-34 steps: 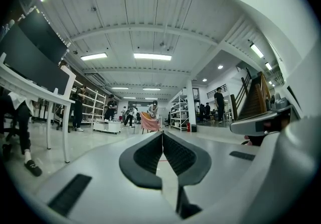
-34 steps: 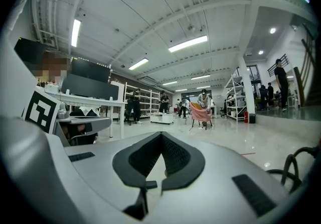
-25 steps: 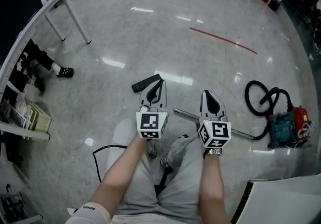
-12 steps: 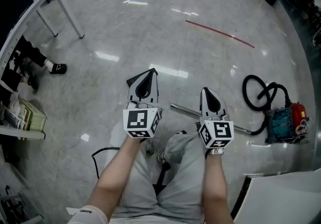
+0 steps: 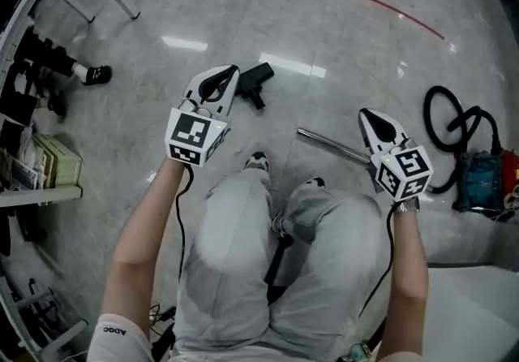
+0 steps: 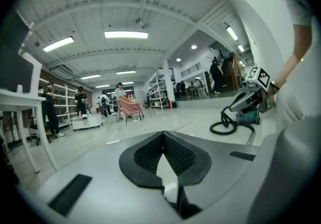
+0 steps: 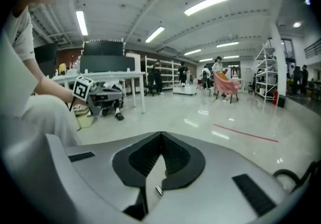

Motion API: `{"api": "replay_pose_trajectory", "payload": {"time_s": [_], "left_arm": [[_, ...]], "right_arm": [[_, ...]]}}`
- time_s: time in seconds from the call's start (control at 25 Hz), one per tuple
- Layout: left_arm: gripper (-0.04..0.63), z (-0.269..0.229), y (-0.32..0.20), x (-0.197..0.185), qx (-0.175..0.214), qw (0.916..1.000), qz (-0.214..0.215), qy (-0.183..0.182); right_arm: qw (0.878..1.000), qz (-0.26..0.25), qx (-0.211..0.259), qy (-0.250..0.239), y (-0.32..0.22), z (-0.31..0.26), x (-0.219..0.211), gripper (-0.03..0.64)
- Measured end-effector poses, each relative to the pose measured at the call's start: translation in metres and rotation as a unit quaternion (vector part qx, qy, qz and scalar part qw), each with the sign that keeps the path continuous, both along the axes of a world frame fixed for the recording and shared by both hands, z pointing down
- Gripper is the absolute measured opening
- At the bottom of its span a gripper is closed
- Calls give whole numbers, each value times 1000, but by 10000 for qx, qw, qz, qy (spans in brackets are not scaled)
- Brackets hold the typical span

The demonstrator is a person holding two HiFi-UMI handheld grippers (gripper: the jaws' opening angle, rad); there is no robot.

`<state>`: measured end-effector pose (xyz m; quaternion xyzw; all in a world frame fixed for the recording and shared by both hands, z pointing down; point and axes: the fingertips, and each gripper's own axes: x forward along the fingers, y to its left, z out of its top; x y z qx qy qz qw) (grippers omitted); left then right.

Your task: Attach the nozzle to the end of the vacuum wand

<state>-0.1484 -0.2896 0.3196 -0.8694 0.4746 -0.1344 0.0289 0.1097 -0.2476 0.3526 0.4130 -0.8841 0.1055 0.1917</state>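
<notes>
Our left gripper [image 5: 228, 73] has its jaws together on nothing. The nozzle [image 5: 258, 81], black and short with an angled neck, lies on the floor [image 5: 340, 44] just beside them at three o'clock. Our right gripper [image 5: 366, 115], jaws likewise pressed together and empty, sits above the metal wand [image 5: 328, 145], which seems to run toward the vacuum [image 5: 485, 182].

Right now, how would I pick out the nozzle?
Find the teal vacuum cleaner on the pale floor, then the shiny wand left of it. Past the wand's free end lies the nozzle: a short black block, unlike the long silver tube.
</notes>
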Motion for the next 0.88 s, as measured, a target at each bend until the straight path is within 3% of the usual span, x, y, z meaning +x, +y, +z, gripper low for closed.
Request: {"api": "replay_pose_trajectory", "payload": {"time_s": [0.12,0.24,0.4,0.52,0.64,0.72,0.88], "left_arm": [[9,67,-8,18,-418,9958,614,-526],[9,122,-19,34,-797,9890,1008,-736],[9,187,-33,41,-1290,9787,1207,-1044],[11,237,-37,40,-1697,9647,1440,-1405],[11,280,-43,35,-1914,9545,1560,-1670],[17,300,-49,33,-2027,9500,1615,-1742],[133,337,-50,31,-2199,9302,1992,-2158]], "right_arm": [[9962,-314,-518,618,4,69,5,3],[9884,-581,-939,1042,4,125,10,3],[9741,-897,-1332,1592,4,188,15,3],[9615,-1152,-1610,1906,3,228,15,4],[9494,-1368,-1838,2148,1,265,16,5],[9407,-1477,-2048,2264,2,289,19,41],[9265,-1625,-2408,2394,7,324,26,121]]}}
